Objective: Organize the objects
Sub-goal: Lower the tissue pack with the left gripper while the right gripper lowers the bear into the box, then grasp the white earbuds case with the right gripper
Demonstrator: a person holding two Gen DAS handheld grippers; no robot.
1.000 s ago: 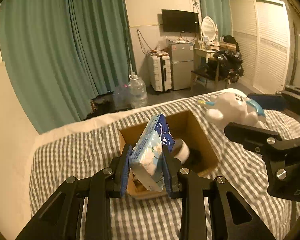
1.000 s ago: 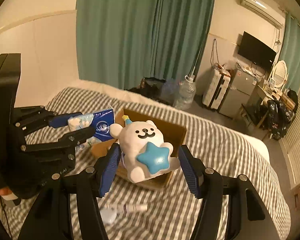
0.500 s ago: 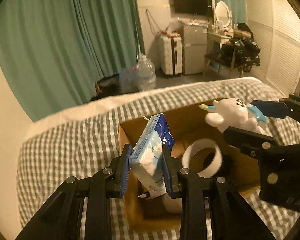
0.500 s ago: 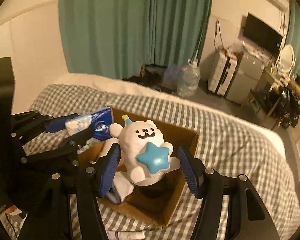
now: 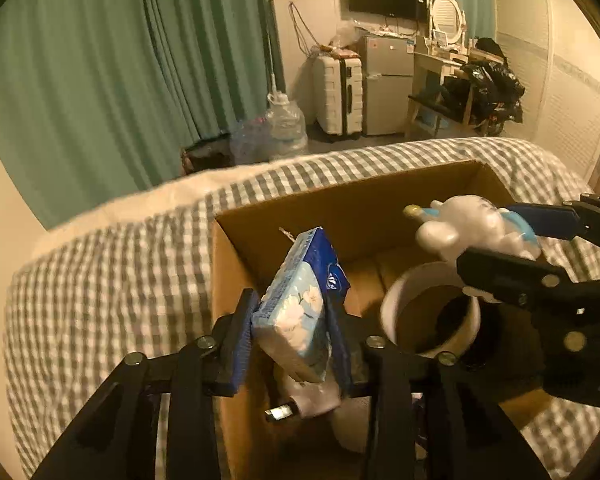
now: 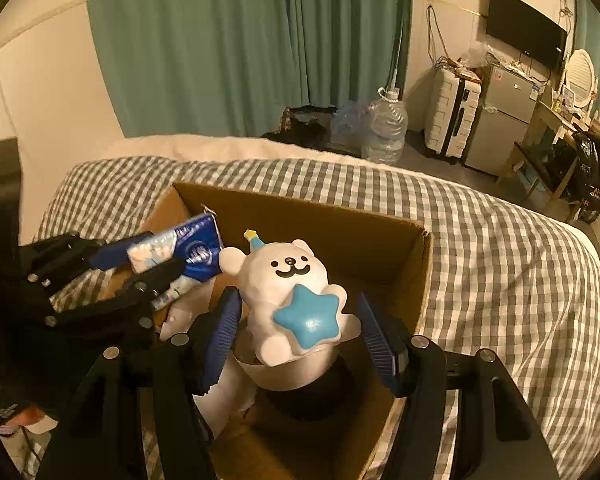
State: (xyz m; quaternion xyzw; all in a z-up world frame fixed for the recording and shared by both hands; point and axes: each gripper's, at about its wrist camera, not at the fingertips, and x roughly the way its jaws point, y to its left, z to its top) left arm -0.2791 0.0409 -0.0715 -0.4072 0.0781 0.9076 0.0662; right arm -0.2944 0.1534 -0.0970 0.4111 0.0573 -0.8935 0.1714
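Left gripper [image 5: 290, 336] opening around tissue pack [image 5: 300, 304] over cardboard box [image 5: 340, 204]; right gripper [image 6: 300, 334] straddles bear toy [image 6: 288, 292], contact unclear.
Pack likely light, soft, crushable, best held across flat faces; bear looks smooth, possibly slippery, take at body. One pack, one bear, one box; white cup [image 5: 432, 312] inside box.

box [image 5: 340, 216] floor mostly hidden, roll [image 5: 428, 312] partly covered

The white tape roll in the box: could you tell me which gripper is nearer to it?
Right. The right gripper hangs directly above the tape roll; the left gripper, opening, is beside it.
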